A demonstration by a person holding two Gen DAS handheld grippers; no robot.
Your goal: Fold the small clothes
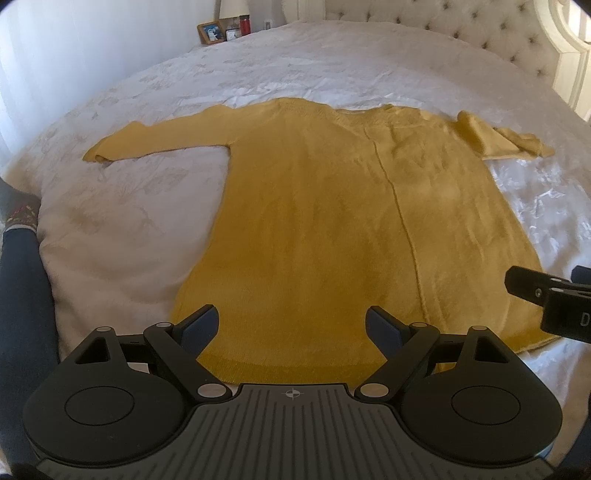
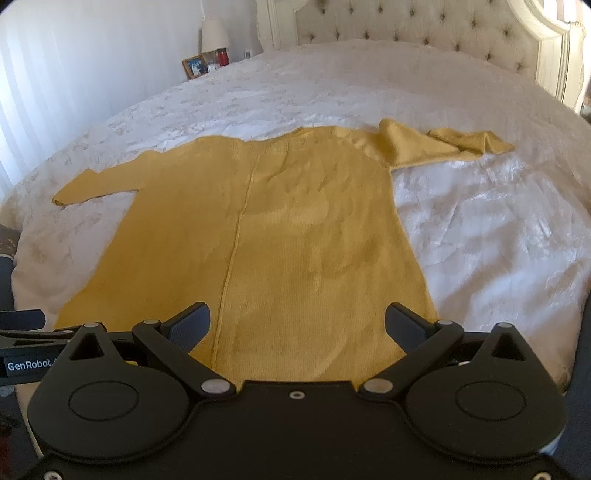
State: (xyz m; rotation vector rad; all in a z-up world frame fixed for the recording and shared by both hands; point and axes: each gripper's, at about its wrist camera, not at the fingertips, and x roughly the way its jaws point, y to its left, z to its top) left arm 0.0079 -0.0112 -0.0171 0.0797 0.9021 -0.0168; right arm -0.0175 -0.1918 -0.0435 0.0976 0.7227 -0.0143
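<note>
From the left wrist, the left gripper (image 1: 291, 326) hangs with its jaws spread wide and empty over the near hem of a yellow sweater (image 1: 332, 229) lying flat on the bed (image 1: 110, 221), one sleeve (image 1: 155, 142) stretched out left and the other sleeve bunched at the far right; a photo frame (image 1: 209, 32) and a red jar (image 1: 244, 24) stand past the bed's far corner, and the right gripper's black body juts in at the right edge. From the right wrist, the right gripper (image 2: 297, 325) is likewise wide apart and holds nothing above the hem, with a lamp (image 2: 214, 36) beside the tufted headboard (image 2: 406, 22).
</note>
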